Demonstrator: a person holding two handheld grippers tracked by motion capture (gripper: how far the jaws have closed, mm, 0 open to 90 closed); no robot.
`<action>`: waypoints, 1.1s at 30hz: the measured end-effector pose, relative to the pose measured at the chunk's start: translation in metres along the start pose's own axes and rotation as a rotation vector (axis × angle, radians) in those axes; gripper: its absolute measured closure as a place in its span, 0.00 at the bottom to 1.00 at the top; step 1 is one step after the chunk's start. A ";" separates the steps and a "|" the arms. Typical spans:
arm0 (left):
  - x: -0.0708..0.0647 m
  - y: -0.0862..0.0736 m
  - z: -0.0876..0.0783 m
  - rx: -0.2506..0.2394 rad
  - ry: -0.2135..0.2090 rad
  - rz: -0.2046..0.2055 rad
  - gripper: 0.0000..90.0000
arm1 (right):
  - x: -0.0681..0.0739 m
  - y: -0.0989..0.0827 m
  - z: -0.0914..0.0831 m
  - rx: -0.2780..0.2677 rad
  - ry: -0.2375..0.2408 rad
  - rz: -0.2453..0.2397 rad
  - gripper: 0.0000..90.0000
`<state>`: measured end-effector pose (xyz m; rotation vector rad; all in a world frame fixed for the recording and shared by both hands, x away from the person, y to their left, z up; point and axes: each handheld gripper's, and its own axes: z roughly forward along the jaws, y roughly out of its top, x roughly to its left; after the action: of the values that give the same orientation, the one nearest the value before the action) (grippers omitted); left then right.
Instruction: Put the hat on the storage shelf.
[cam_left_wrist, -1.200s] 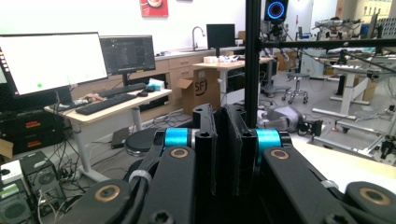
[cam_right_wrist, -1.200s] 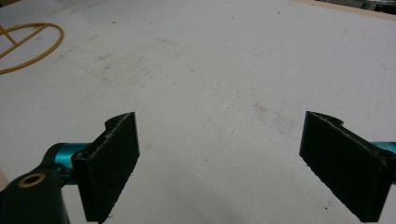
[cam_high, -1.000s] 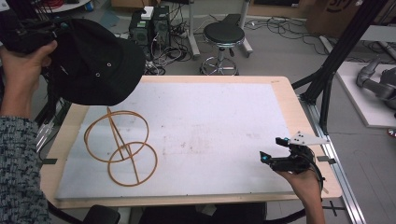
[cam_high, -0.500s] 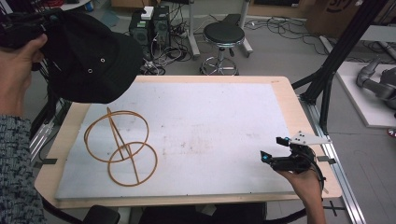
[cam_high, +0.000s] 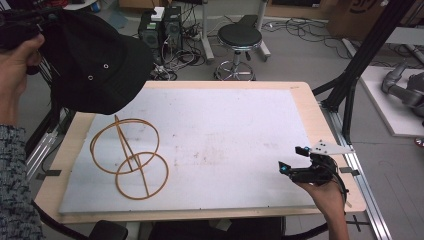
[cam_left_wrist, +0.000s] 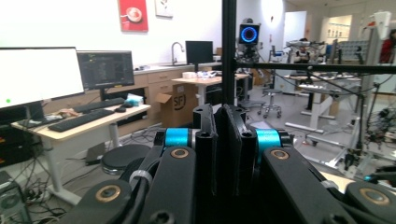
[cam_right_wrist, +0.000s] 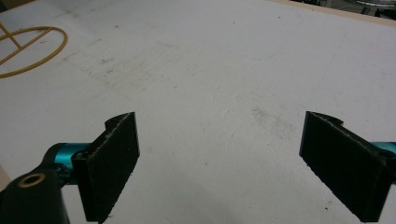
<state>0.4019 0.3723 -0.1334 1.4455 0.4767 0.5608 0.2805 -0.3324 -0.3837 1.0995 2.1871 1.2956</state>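
The left gripper (cam_high: 20, 30), fingers clenched on a black cap (cam_high: 95, 60), holds it above the wire stand (cam_high: 130, 157); the right gripper (cam_high: 292, 159), fingers released, rests right of the stand.

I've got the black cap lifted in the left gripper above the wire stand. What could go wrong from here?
1. The left gripper seems to pinch just a thin edge of the black cap, which hangs up at the table's far-left corner; it could slip out.
2. The wire stand is light and open; a cap lowered off-centre might tip or push it across the white mat.
3. The right gripper sits open, far off near the right edge, too distant to steady the stand.
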 end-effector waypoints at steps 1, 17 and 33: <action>-0.001 0.001 -0.001 -0.001 -0.002 -0.003 0.92 | 0.000 0.000 0.000 -0.001 0.000 -0.001 0.13; -0.015 0.012 -0.013 0.011 -0.043 -0.017 0.92 | 0.001 0.008 0.009 -0.004 0.018 -0.020 0.13; -0.037 0.014 -0.008 0.084 -0.112 -0.006 0.92 | 0.003 0.018 0.025 -0.001 0.054 -0.042 0.13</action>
<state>0.3670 0.3563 -0.1216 1.5467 0.4195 0.4567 0.3025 -0.3109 -0.3809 1.0245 2.2358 1.3223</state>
